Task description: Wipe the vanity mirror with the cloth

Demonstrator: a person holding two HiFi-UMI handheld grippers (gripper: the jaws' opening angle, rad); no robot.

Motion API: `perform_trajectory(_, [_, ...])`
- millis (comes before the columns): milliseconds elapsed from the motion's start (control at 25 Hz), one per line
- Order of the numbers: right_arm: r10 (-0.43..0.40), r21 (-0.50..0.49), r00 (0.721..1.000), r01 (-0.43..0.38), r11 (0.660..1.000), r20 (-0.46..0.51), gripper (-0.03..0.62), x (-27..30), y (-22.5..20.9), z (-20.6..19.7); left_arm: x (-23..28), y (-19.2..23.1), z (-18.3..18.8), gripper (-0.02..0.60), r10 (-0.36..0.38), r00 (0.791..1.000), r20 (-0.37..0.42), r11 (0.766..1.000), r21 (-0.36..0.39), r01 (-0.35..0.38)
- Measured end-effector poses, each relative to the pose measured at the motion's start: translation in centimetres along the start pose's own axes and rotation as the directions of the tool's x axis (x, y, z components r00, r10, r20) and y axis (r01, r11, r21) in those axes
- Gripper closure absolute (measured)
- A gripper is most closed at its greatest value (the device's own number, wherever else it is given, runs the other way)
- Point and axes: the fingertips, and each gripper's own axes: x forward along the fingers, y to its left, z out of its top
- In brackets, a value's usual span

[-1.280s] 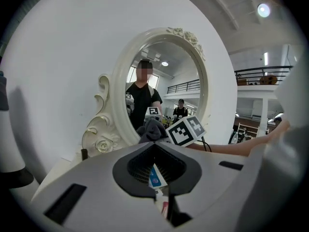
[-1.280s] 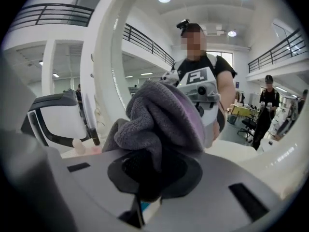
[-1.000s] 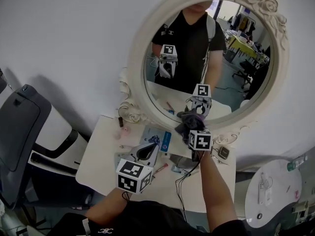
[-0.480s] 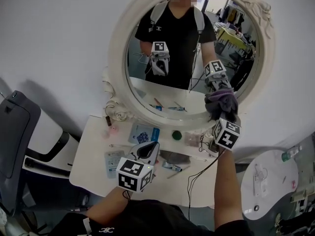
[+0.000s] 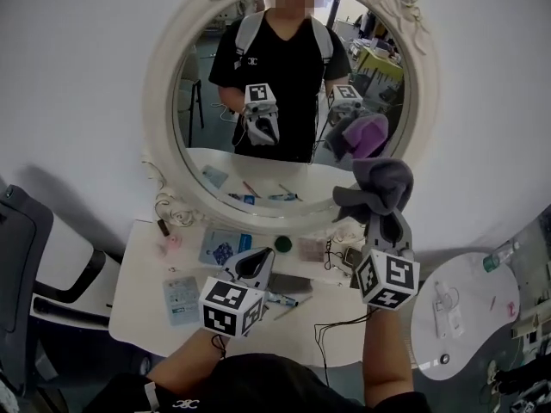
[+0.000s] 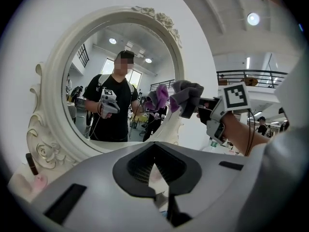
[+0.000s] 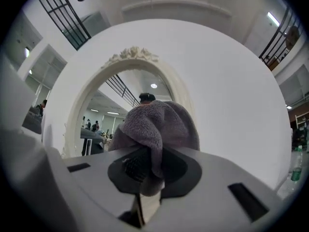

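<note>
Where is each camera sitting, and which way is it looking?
Head view: on the person's head, looking down at the vanity mirror and the white table; the left forearm, right forearm, left gripper and right gripper show.
Left gripper view: on the left gripper, looking along its fingers at the mirror; the right forearm shows too.
Right gripper view: on the right gripper, looking up at the mirror and the wall, past the grey cloth between its fingers.
Shared: every view shows the mirror and the cloth.
</note>
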Motion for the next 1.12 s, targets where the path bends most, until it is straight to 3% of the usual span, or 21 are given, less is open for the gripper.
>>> perform_trajectory(240, [0.016,0.022,0.995,-0.018,1.000,0.095,0.551,-6.2,-0.9,1.1,1.9,-2.7,0.5,0.581,-0.033,0.999,0.005,0.999,0.015,0.033])
perform_trajectory(440, [0.015,0.140,0.999,-0.020,0.990,0.037,0.551,-9.1,-1.8,-2.5,2.9,-3.6,0.4,0.581,-0.015,1.000,0.008,0.999,0.031,0.015])
perform_trajectory(680, [0.026,0.179,0.997,-0.011,0.984,-0.078,0.551,-8.9,-1.6,-8.3,3.6,-4.4,0.0,0.581,-0.003,1.000,-0.011,0.999,0.051,0.004])
perform_trajectory(1120, [0.101,0.226,0.992,-0.081,0.971,-0.079,0.551,-8.2,-0.5,-9.9,3.4,-4.0,0.1,0.581,0.040,0.999,-0.009,0.998,0.053,-0.039])
